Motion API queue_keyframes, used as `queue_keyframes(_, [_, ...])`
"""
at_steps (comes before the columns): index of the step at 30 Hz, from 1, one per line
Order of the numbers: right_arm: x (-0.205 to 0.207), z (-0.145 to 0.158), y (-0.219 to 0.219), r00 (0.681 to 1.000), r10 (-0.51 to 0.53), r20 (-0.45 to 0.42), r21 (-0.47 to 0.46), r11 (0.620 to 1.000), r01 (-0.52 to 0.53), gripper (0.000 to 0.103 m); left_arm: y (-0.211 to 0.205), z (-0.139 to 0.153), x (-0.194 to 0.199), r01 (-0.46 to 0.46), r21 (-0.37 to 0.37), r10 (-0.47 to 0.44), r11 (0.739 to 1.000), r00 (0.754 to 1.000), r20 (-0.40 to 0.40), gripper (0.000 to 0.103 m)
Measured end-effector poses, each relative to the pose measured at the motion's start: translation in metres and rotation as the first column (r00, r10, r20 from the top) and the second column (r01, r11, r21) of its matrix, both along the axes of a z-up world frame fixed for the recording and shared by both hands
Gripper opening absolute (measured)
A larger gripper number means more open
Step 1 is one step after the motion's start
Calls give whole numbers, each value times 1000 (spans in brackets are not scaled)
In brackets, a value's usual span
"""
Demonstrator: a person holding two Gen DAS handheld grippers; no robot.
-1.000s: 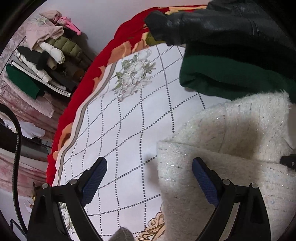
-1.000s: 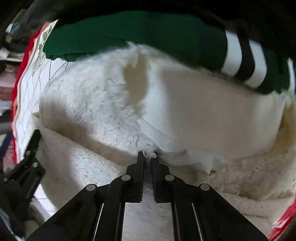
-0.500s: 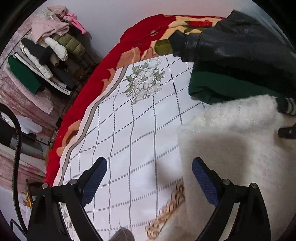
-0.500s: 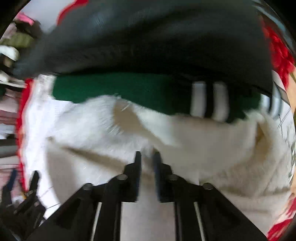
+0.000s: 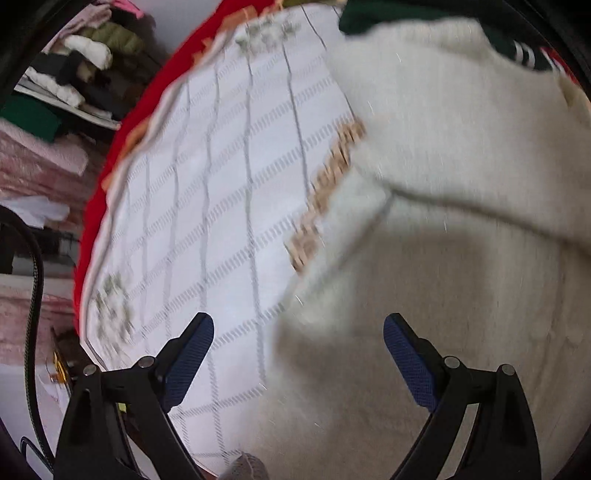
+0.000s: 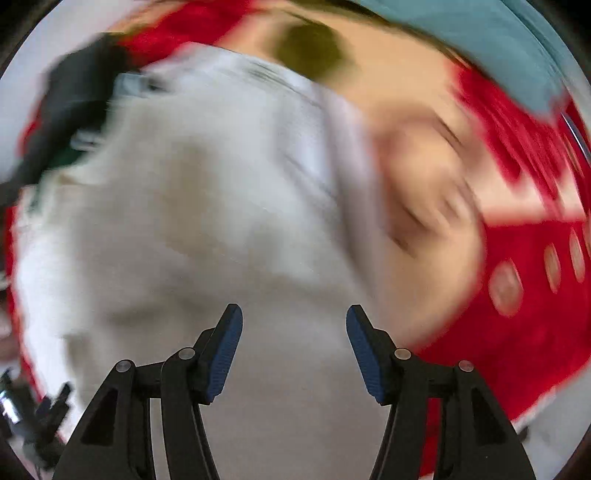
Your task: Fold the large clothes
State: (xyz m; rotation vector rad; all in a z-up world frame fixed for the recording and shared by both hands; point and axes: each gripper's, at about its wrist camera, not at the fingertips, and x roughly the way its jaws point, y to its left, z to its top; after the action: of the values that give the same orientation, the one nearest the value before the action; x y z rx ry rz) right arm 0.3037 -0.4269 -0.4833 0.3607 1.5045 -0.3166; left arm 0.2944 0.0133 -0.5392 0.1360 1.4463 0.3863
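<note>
- White checked bedspread [image 5: 221, 206] with a red border is filling more of the left wrist view than a second ago; stacked clothes [image 5: 85, 62] are sitting beyond its edge.
- Cream fuzzy garment [image 5: 461, 155] is lying on the bed, now folded over itself.
- Left gripper [image 5: 298, 332] is hanging wide open and empty, as before.
- Right gripper [image 6: 294, 325], earlier pinched shut on the garment's edge, is opening above it, nothing between its jaws.

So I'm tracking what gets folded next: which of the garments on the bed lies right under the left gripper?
The fluffy cream garment, spread below the open left gripper. The dark green garment lies only at the bed's far edge.
</note>
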Motion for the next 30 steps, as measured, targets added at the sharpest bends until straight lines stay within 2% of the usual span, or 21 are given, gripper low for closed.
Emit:
queue_keyframes(2, [-33,-31,-19,997,-43,-63,6,999,43,61,-13,-9,-4,28,7,-28,1000,1000,-10,94])
queue_keyframes(3, [-46,-46,-24,993,-52,-106,21,998,55,44,-23,-15,-6,53,9,-53,999,999,-15,94])
queue_keyframes(4, [-60,-62,-28,988,-66,-138,62,995,75,18,-29,-17,-8,68,11,-68,998,998,-14,94])
queue_keyframes(5, [-68,-68,-30,985,-97,-144,76,991,109,7,-37,-21,-9,95,22,-95,995,995,-15,94])
queue_keyframes(7, [-83,-71,-44,972,-191,-138,58,978,200,7,-46,-22,-12,125,33,-125,992,992,-14,94])
queue_keyframes(9, [-84,-70,-51,960,-234,-155,67,967,246,8,-51,-14,-14,143,29,-143,989,990,-1,94])
queue_keyframes(11, [-71,-53,-41,979,-143,-148,25,989,149,9,-54,-4,-11,154,24,-154,988,988,17,94])
queue_keyframes(13, [-61,-30,-34,993,-66,-96,4,998,67,17,-59,6,-9,172,27,-173,985,984,47,94])
queue_keyframes(15, [-48,-10,-31,1000,-14,-19,16,1000,14,40,-65,14,-6,182,21,-183,983,980,73,94])
queue_keyframes(16, [-41,-5,-33,1000,-8,7,24,1000,7,42,-67,15,-5,183,15,-183,983,980,75,94])
queue_keyframes(19, [-16,-5,-40,999,-8,42,49,999,6,42,-77,18,-2,184,1,-184,983,979,88,94])
queue_keyframes(22, [19,-13,-40,996,59,69,70,996,-64,42,-92,17,0,199,20,-200,980,974,105,94])
queue_keyframes(25, [54,-38,-42,989,136,59,69,988,-140,41,-104,13,2,194,62,-200,979,973,112,94])
queue_keyframes(27, [71,-63,-48,987,154,33,99,983,-157,17,-112,5,3,168,100,-179,981,978,104,94])
queue_keyframes(28, [74,-72,-53,988,152,14,83,985,-153,16,-116,3,2,155,114,-166,981,981,98,94])
queue_keyframes(30, [78,-84,-69,993,118,-3,151,982,-117,14,-125,-1,0,113,147,-127,983,988,84,94])
